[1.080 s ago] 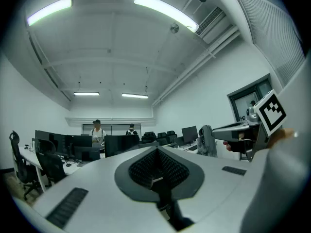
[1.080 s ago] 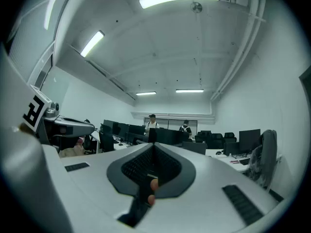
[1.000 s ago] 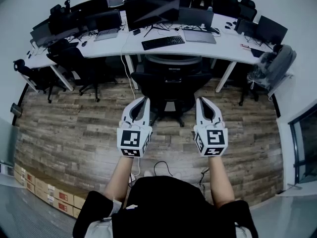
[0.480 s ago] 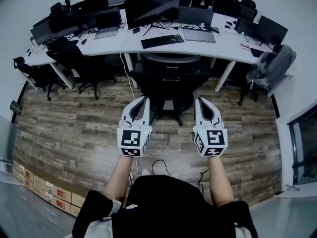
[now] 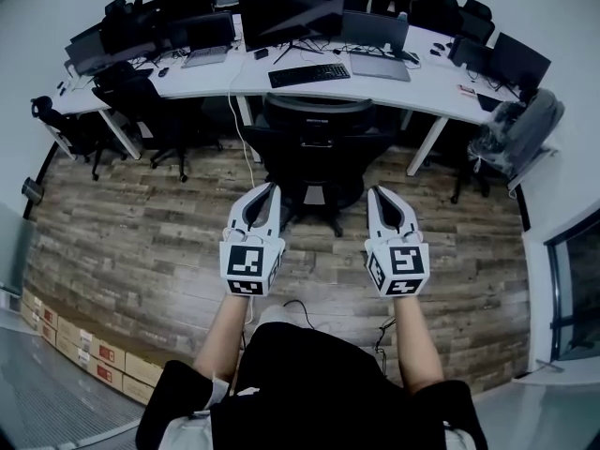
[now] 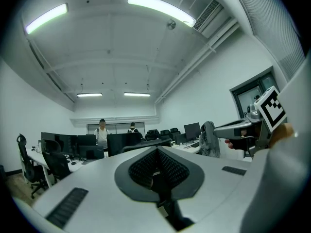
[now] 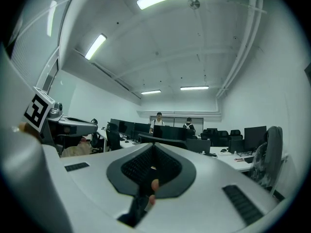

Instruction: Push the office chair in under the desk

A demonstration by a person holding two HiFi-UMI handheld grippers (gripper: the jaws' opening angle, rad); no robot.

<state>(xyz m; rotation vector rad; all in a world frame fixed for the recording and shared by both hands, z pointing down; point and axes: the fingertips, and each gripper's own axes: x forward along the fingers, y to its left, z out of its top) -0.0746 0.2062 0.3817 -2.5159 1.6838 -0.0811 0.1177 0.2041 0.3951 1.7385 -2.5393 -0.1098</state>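
Now the left gripper (image 5: 266, 193) and right gripper (image 5: 379, 195), fingers pressed together and empty, have edged nearer the office chair (image 5: 314, 143), its backrest at the counter (image 5: 422, 78) edge, likely readying the push.

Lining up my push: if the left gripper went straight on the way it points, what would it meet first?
Probably the backrest of the black office chair, toward its left edge; the shut left gripper looks short of it, though depth is unclear.
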